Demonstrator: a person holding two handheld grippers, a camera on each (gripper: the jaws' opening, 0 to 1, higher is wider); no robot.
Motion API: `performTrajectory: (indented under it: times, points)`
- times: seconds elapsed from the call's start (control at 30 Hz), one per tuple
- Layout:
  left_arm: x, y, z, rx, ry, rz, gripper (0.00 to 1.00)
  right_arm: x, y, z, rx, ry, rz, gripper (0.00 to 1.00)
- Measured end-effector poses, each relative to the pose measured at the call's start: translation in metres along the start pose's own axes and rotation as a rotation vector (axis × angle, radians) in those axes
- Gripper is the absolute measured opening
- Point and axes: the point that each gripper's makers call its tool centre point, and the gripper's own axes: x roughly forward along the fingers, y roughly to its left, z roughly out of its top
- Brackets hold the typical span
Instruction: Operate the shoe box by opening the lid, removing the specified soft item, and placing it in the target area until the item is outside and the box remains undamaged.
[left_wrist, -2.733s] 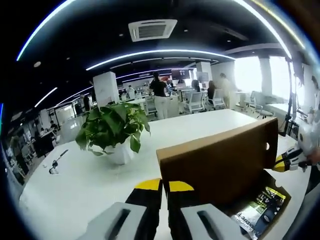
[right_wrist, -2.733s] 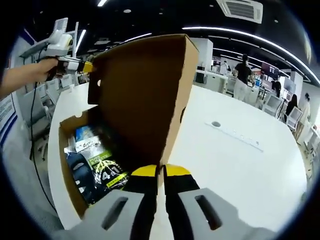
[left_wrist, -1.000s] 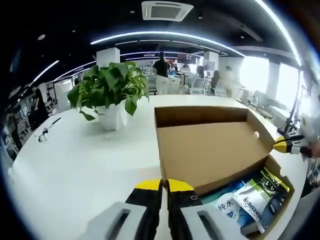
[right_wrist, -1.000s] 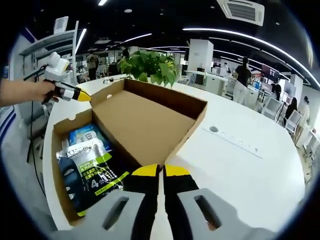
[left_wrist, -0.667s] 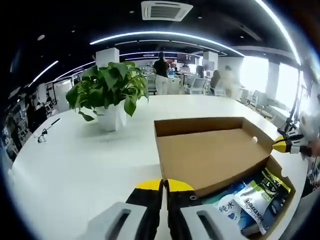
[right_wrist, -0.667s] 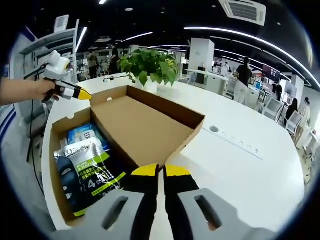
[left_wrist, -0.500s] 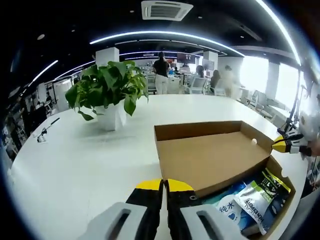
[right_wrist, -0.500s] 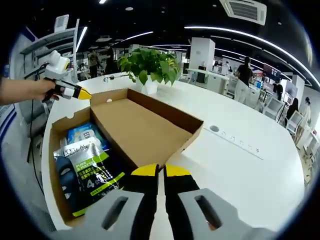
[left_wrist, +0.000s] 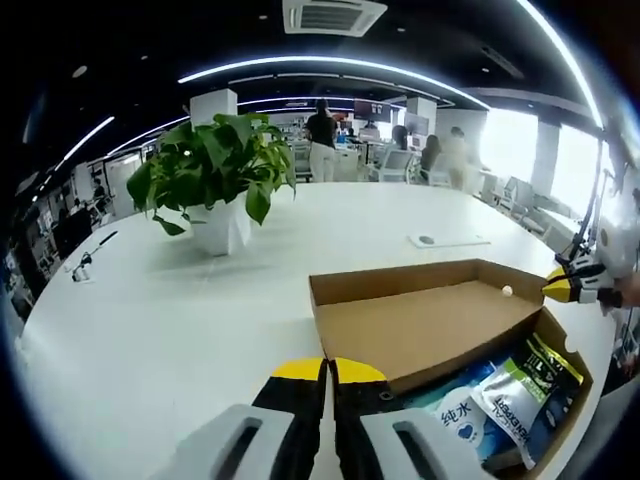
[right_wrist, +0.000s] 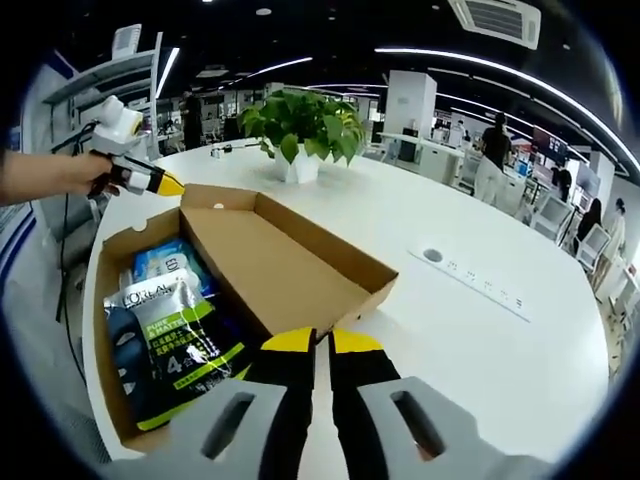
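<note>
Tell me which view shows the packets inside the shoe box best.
The right gripper view: it looks down into the shoe box, and the packets lie open to it. In the left gripper view the lid hides part of them at the lower right.

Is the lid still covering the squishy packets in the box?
No. The brown cardboard lid is folded back off the box, so the soft plastic packets lie uncovered. Nothing visible sits between them and the right hand-held gripper.

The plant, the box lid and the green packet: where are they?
plant (left_wrist: 215, 170), left gripper view, on its leaves.
box lid (right_wrist: 270, 262), right gripper view, on its inner face.
green packet (right_wrist: 185, 345), right gripper view, on its printed front.
</note>
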Motion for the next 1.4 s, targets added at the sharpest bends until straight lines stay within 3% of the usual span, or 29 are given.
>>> performTrajectory:
  times: [0.53,0.73,1.1,1.4]
  points:
    - [-0.011,-0.002,0.003,0.003,0.009,0.008,0.06,-0.003,-0.003,0.0,0.006,0.027,-0.001,0.06]
    - [-0.02,-0.008,0.002,0.013,0.019,0.002,0.1,-0.014,0.002,0.001,0.027,0.03,0.023,0.15]
    - [-0.037,-0.033,-0.011,0.014,0.067,-0.052,0.19,-0.034,0.023,-0.01,0.056,0.081,0.096,0.29]
    - [-0.051,-0.066,-0.034,0.016,0.145,-0.145,0.2,-0.047,0.035,-0.012,0.066,0.093,0.122,0.38]
